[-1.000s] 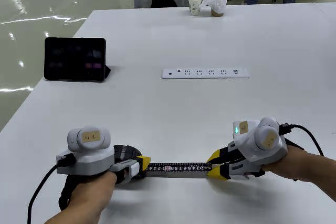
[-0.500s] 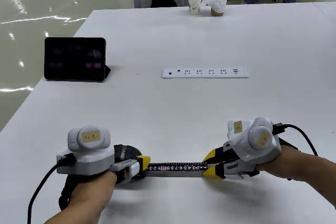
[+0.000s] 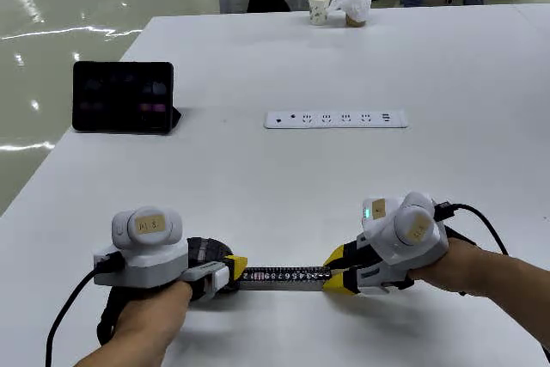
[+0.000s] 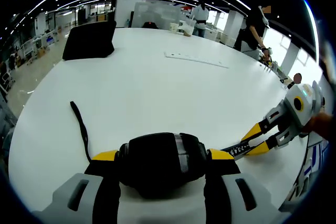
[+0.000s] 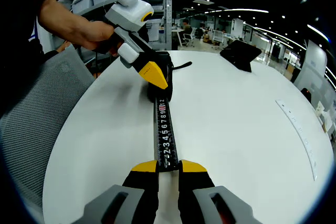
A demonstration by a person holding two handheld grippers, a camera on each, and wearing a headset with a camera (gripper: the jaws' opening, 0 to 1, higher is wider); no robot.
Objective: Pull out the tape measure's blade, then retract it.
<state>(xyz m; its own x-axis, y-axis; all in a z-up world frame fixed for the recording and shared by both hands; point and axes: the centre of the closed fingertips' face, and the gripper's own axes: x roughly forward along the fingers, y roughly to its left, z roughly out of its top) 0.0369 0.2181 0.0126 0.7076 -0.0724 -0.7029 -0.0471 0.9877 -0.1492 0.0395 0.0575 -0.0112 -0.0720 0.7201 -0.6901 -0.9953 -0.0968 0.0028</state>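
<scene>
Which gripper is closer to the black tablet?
Left. The left gripper holds the tape case on the same side as the tablet; the right gripper pinches the blade farther away.

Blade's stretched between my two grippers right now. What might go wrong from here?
1. The right gripper pinches only the tip of the blade. If it slips, the blade would likely whip back into the tape measure case.
2. The left gripper clamps the rounded case by its sides, so a hard pull could twist it loose.
3. The blade runs close to the table, and tilting either gripper might kink it.
</scene>
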